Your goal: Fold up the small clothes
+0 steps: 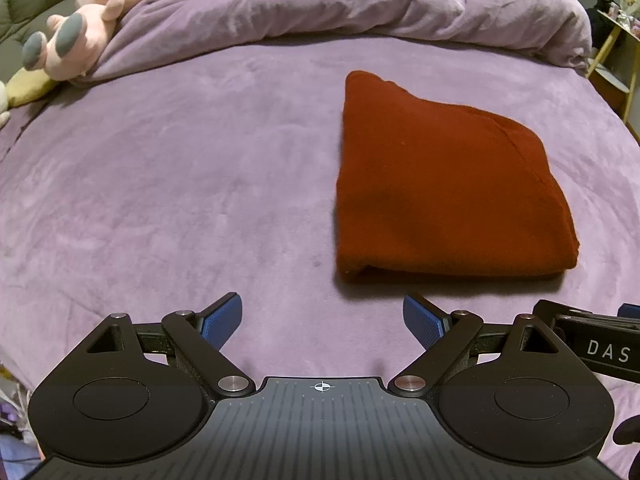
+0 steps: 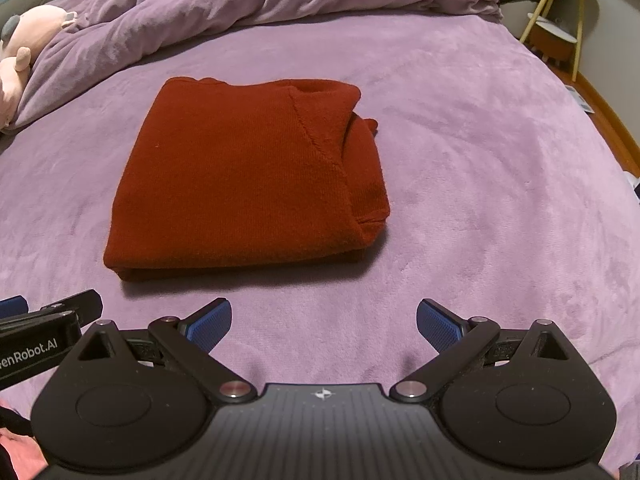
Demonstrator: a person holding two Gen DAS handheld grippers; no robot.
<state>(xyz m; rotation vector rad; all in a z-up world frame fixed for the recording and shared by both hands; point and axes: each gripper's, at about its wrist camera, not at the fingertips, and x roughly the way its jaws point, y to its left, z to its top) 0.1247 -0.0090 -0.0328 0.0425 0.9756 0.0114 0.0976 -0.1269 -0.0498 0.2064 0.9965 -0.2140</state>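
The left gripper [image 1: 322,322] and the right gripper [image 2: 324,326] hung wide apart and empty just in front of the red sweater [image 2: 248,176], which lay folded flat on the purple bed [image 2: 480,140], so the folding looked done.

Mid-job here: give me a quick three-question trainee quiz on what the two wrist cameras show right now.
1. True or false: the red garment lies folded on the purple bedcover.
2. Which tool grips cloth? A) left tool B) right tool C) neither
3. Fill in: the pink plush toy sits at the bed's far ____ side in both views.

Key
1. True.
2. C: both stand open and empty, short of the garment.
3. Left.
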